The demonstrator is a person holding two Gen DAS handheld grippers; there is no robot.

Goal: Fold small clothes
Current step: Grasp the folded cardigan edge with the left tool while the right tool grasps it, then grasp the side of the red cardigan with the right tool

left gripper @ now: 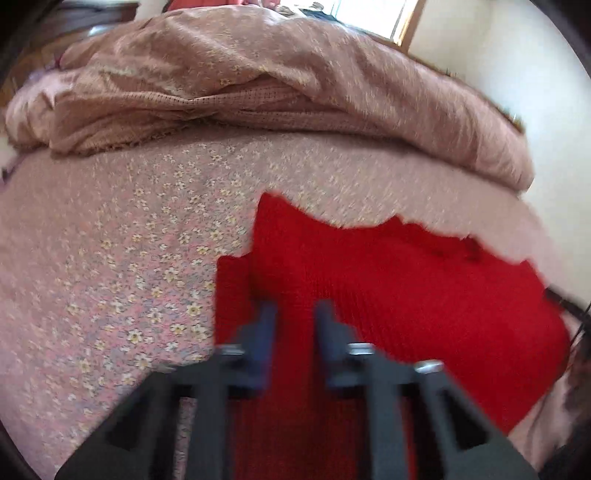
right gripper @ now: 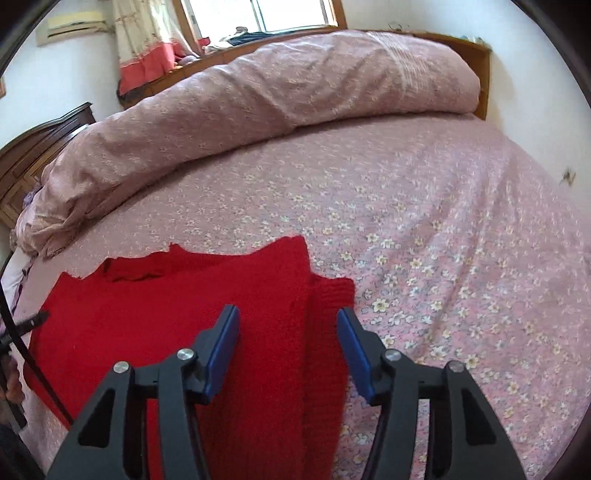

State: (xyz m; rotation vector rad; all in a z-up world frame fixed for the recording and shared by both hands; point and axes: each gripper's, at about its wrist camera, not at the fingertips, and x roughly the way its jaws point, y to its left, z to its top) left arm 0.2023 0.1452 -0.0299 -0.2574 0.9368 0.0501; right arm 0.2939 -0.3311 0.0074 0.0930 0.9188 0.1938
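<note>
A red knitted garment [left gripper: 388, 291] lies spread on the pink flowered bedsheet [left gripper: 110, 258]; it also shows in the right wrist view [right gripper: 184, 306]. My left gripper [left gripper: 295, 314] hovers over the garment's left part, its blue-padded fingers a small gap apart, nothing between them; the view is blurred. My right gripper [right gripper: 288, 317] is open wide above the garment's right edge, where a folded strip [right gripper: 328, 306] lies beside the main panel. It holds nothing.
A rolled pink duvet [right gripper: 258, 103] lies across the far side of the bed [right gripper: 443, 221]. A wooden headboard [right gripper: 37, 155] is at the left, a window [right gripper: 280, 14] and curtain behind. A black cable [right gripper: 22, 343] hangs at the left.
</note>
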